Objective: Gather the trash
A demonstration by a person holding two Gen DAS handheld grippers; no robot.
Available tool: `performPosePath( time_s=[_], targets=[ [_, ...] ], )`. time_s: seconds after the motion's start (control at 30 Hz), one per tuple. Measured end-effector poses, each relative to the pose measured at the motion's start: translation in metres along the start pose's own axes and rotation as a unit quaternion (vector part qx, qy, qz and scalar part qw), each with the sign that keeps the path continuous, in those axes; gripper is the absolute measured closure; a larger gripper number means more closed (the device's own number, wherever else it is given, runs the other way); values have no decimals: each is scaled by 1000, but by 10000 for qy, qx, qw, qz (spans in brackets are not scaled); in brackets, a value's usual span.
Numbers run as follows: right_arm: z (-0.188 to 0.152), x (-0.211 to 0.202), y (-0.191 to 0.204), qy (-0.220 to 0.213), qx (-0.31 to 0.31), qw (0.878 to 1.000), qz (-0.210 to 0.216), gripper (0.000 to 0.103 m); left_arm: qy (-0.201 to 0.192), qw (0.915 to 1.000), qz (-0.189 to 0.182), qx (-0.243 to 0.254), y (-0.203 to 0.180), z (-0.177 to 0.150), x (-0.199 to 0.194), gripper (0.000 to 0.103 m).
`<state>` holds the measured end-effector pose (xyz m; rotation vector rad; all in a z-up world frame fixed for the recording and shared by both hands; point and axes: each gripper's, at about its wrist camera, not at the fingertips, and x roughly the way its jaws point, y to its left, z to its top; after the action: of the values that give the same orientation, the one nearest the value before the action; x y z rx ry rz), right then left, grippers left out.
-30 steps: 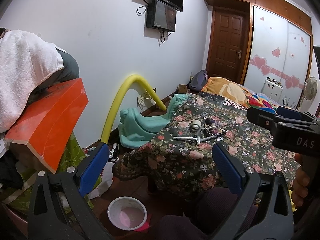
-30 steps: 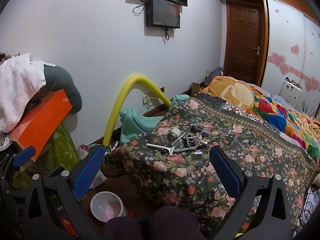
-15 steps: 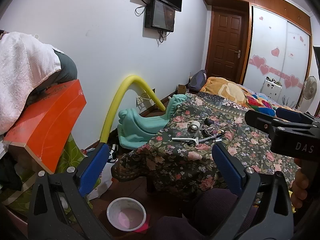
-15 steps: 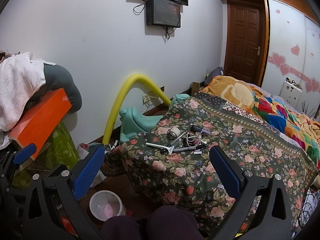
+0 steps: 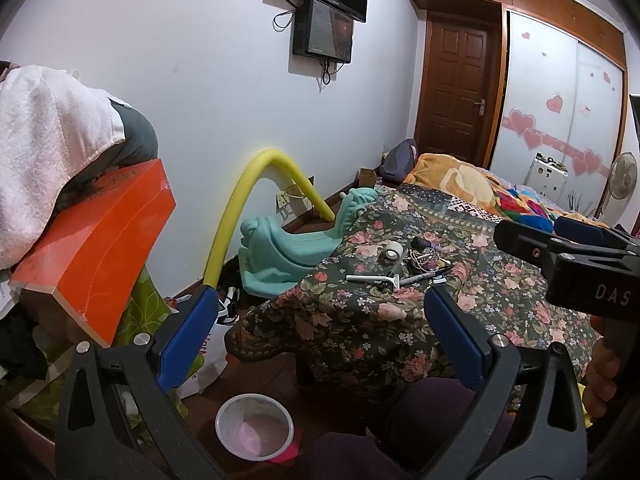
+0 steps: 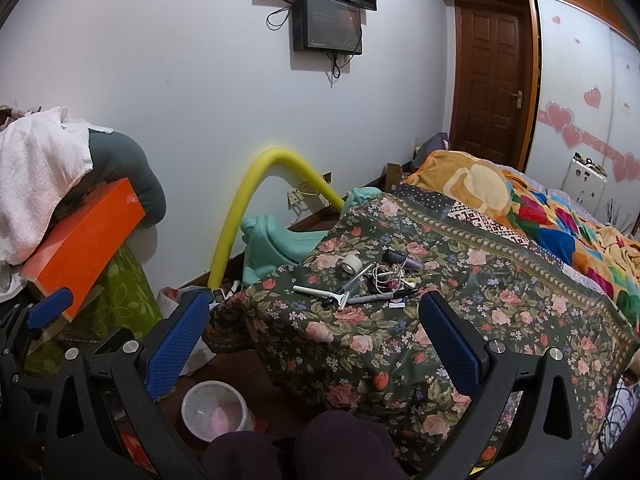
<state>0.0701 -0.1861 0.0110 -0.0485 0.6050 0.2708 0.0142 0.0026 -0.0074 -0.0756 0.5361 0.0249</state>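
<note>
Small clutter lies on the floral cloth (image 6: 400, 332) of the bed: a white razor (image 6: 320, 294), a tape roll (image 6: 350, 264), a tangle of earphones (image 6: 386, 278), a dark pen (image 6: 384, 297) and a dark tube (image 6: 400, 258). The same pile shows in the left wrist view, with the razor (image 5: 372, 279) and tape roll (image 5: 393, 251). A white bin (image 6: 214, 410) stands on the floor below; it also shows in the left wrist view (image 5: 256, 426). My left gripper (image 5: 320, 340) is open and empty. My right gripper (image 6: 316, 344) is open and empty, short of the pile.
An orange box (image 5: 100, 248) under towels sits at the left. A yellow foam tube (image 6: 256, 200) and a teal toy (image 6: 276, 246) stand by the wall. My knee (image 6: 340, 444) is at the bottom. The right gripper's body (image 5: 572, 264) crosses the left wrist view.
Both views have drifted very slightly; the grippers stay open and nothing on the bed has moved.
</note>
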Motion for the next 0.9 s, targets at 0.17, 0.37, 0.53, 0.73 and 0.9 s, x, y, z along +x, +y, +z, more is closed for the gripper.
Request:
performPosePath(
  time_s=[0.17, 0.37, 0.53, 0.73, 0.9],
  targets=[
    [-1, 2, -3, 16, 21, 10000, 44, 0, 79, 9999, 71, 22, -1, 1, 3, 0],
    [-1, 11, -15, 108, 105, 9998, 106, 0, 151, 9998, 93, 9, -9, 4, 12, 0],
    [0, 23, -26, 166, 81, 9998, 112, 0, 210, 9997, 135, 28, -18, 9, 26, 0],
    [3, 43, -41, 281, 75, 9994, 164, 0, 341, 9993, 165, -12, -30, 16, 51, 0],
    [7, 64, -57, 410, 105, 9989, 191, 0, 487, 9987, 152, -37, -40, 21, 77, 0]
  ],
)
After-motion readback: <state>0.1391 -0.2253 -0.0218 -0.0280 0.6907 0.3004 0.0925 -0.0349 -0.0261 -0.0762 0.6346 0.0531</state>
